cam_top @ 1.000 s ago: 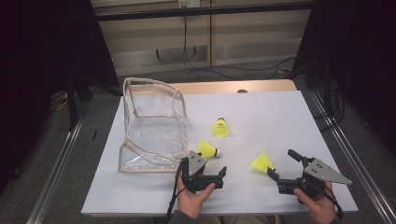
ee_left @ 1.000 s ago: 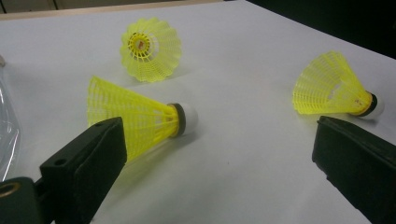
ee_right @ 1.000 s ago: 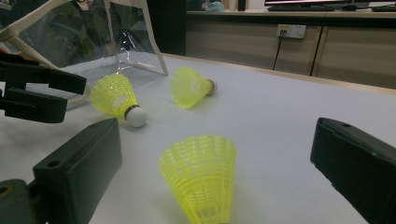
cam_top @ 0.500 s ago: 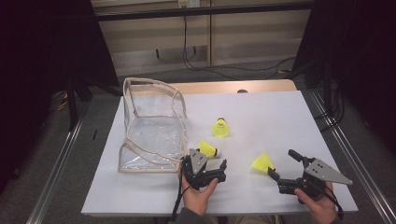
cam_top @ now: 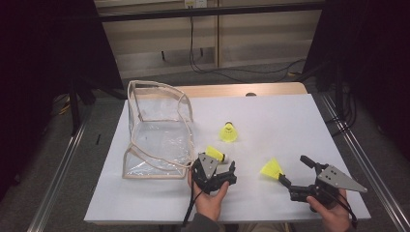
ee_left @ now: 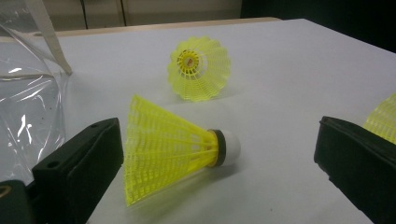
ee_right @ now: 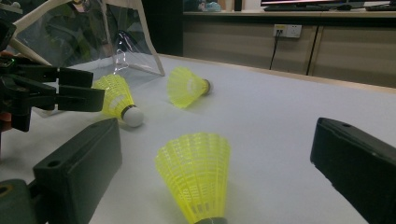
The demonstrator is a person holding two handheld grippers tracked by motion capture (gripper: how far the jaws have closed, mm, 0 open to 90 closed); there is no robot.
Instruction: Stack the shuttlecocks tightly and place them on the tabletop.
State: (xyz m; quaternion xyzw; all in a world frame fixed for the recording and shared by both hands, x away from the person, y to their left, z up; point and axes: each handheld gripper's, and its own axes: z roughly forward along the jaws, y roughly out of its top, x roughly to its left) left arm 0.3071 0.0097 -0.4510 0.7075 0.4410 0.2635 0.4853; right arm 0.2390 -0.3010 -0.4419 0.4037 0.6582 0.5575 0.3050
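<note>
Between your left gripper's spread jaws lies a yellow shuttlecock on its side, white cork tip toward the right jaw in the left gripper view, skirt toward the left jaw. Nothing pinched yet. Expect it to be featherlight and springy: the mesh skirt will flex and crush under a hard squeeze, and it may roll. Best hold looks like the firm cork end or the narrow neck just behind it.

Your right gripper is also spread wide, a second shuttlecock just ahead of it, standing skirt-up, untouched.

Third shuttlecock sits farther back, apart from both. Clear bag stands just left of the near one, mouth framed in beige trim; its soft wall lies close to your left jaw. White tabletop elsewhere open.
</note>
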